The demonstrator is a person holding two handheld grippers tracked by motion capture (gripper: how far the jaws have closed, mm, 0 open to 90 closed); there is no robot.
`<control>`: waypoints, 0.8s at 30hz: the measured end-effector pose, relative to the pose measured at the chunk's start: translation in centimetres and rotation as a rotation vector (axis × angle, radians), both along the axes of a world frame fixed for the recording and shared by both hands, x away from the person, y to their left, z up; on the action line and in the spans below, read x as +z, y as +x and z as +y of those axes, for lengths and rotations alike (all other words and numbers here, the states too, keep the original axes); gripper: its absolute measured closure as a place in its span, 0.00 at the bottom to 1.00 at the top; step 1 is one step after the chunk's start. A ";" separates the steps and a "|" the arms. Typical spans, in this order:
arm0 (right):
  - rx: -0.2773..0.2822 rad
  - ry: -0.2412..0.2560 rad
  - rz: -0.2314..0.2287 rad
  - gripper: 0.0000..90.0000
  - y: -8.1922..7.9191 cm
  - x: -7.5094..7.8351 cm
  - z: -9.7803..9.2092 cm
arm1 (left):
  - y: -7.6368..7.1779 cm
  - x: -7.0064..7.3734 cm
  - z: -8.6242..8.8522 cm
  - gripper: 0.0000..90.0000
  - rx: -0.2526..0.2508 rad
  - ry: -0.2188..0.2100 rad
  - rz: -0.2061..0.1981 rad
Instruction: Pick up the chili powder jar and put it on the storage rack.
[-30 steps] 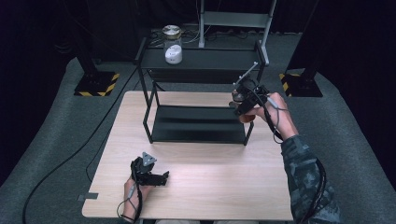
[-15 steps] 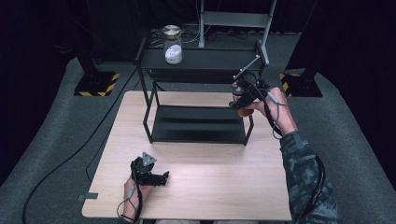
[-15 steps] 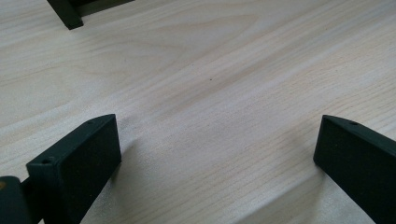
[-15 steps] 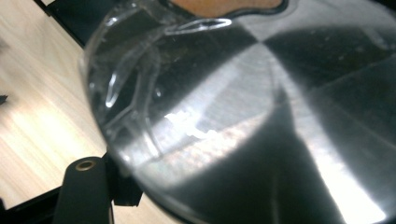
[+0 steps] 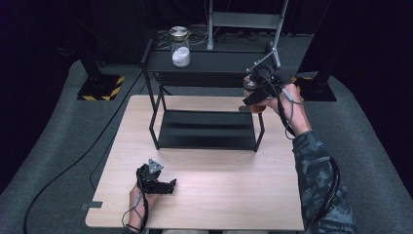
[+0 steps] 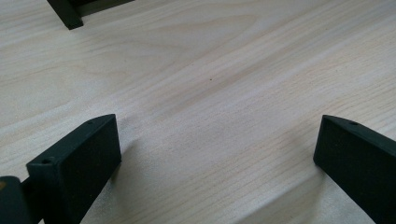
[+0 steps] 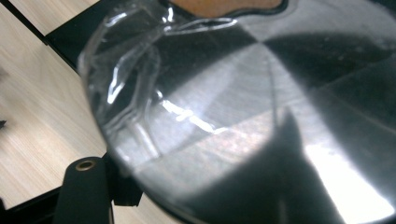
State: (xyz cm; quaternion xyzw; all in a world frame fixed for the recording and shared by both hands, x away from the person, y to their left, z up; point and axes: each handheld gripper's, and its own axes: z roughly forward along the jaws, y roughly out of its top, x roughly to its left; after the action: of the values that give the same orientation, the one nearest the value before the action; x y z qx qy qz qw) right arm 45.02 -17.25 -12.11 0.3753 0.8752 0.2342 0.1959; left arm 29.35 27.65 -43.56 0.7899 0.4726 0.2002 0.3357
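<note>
A glass jar (image 5: 250, 84) with a brushed metal lid (image 7: 261, 121) is held by my right gripper (image 5: 256, 94), shut on it, at the right end of the black rack's top shelf (image 5: 214, 62). One black finger (image 7: 86, 191) presses against the jar's side in the right gripper view; the other is hidden behind the jar. My left gripper (image 5: 163, 184) rests on the wooden table (image 5: 219, 195) near its front left. Its jaws stand wide apart over bare wood (image 6: 215, 93) with nothing between them.
A second jar (image 5: 179, 46) with a gold lid and white contents stands on the left of the top shelf. The rack's lower shelf (image 5: 207, 129) holds nothing. Black stands with hazard-striped bases (image 5: 100, 87) and cables lie on the grey floor beyond the table.
My right gripper has lifted the jar slightly higher and farther back toward the top shelf's right end. The left gripper has stayed still.
</note>
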 end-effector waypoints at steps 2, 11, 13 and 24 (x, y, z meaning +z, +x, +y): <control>-0.002 0.003 -0.004 0.34 0.0 0.2 0.0 | 0.0 0.0 0.0 0.00 0.000 0.000 0.000; -0.005 0.009 -0.020 0.34 0.1 1.0 0.3 | 0.0 0.0 0.0 0.00 0.000 0.001 0.001; -0.006 0.010 -0.022 0.34 0.1 1.1 0.3 | 0.0 0.0 0.0 0.00 0.002 -0.002 0.000; -0.023 0.026 -0.054 0.34 -0.1 1.7 0.2 | 0.0 0.0 0.0 0.00 0.000 0.001 0.001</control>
State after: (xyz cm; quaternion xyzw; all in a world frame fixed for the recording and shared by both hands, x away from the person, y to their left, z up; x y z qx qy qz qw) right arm 44.90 -17.10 -10.37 0.3813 0.8621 0.2535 0.2172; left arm 29.36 27.65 -43.53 0.7902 0.4726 0.1998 0.3352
